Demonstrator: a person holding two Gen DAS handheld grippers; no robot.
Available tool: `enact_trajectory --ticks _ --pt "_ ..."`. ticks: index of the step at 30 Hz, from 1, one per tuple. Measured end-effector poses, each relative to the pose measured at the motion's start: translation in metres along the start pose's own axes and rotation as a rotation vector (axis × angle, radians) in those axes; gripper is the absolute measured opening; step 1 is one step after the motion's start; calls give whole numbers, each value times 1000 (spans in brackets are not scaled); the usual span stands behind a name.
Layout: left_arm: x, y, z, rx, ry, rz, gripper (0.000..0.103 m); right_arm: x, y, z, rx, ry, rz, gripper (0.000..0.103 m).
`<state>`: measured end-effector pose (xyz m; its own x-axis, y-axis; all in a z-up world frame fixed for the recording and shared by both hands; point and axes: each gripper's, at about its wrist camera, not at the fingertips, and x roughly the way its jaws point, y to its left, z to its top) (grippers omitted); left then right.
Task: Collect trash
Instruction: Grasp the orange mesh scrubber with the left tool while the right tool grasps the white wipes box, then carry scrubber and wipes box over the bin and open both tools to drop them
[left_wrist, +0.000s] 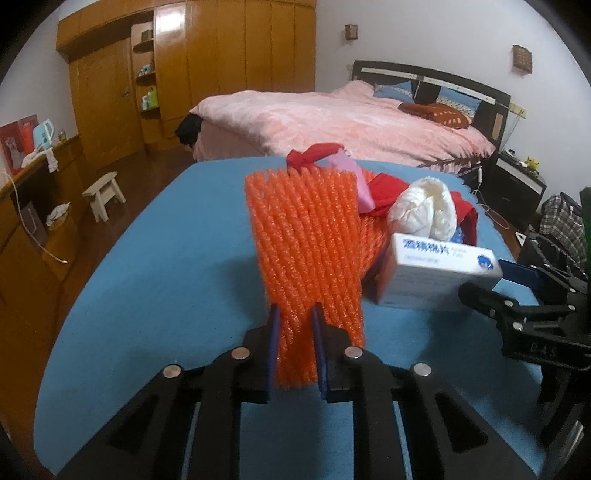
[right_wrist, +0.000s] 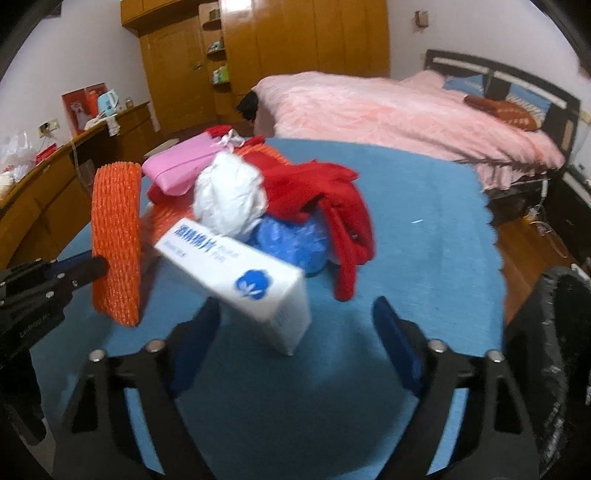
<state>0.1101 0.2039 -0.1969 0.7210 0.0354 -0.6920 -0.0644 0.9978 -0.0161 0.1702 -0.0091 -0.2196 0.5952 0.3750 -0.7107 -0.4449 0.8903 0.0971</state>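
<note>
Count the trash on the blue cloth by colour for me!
Orange: 1 foam net, pinched in the left tongs
White: 2, a box and a crumpled wad
Red: 1 cloth
Pink: 1 packet
Blue: 1 crumpled bag
Total: 6

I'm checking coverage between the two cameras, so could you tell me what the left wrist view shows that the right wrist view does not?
Only the left wrist view shows the left gripper head-on, its pads pinching the orange foam net, plus a white stool. Only the right wrist view shows the right gripper open around the white box, plus crumpled blue plastic. Both show the net, box, white wad, red cloth, blue tablecloth and pink bed.
</note>
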Motion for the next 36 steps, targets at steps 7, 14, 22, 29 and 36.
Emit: enact_trajectory --ticks 7,14,22,29,36 --pt "-1 -4 0 3 8 4 17 5 11 -1 -37 43 92 44" --pt "0 -8 1 5 15 16 19 -10 19 -13 -26 64 170 36" --pt "0 -5 -2 -1 19 24 19 -6 13 1 -27 30 117 71" --pt "1 -1 -2 -9 23 28 19 14 27 7 -87 83 169 49" --pt "-9 -7 -3 10 16 9 19 -9 25 -7 -74 62 167 39"
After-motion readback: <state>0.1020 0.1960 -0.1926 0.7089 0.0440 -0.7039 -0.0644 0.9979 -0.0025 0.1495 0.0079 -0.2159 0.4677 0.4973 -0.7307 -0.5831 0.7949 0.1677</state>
